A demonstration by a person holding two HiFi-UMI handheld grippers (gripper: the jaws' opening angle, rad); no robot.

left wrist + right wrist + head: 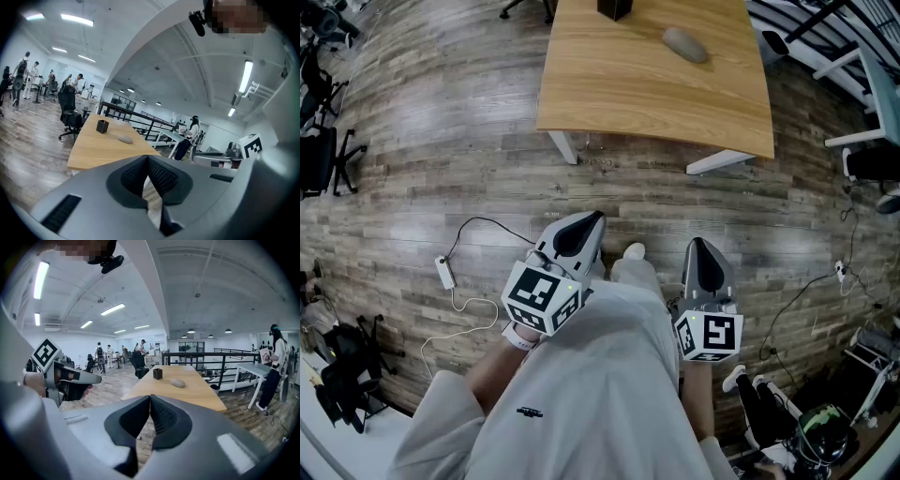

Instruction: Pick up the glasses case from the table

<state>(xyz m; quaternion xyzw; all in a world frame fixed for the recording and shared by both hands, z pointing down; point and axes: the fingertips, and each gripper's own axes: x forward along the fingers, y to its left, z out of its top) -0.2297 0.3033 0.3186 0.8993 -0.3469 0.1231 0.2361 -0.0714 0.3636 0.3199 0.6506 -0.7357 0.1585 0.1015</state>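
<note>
- Standing well apart from the surface (609,94) bearing what is probably the glasses case (685,44).
- Carrying left hand-held gripper (578,232) and right hand-held gripper (703,255) closed, empty.
- Needing approaching, then opening one.

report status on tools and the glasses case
Left tool shut, empty; right tool shut, empty. Glasses case untouched on table, well ahead. Black holder stands apart from it; nothing blocking.

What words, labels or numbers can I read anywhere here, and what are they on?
No readable words or numbers anywhere.
On the person's grey top, a small dark mark: too small to read.
The left marker cube and right marker cube: black-and-white square patterns, not letters.
</note>
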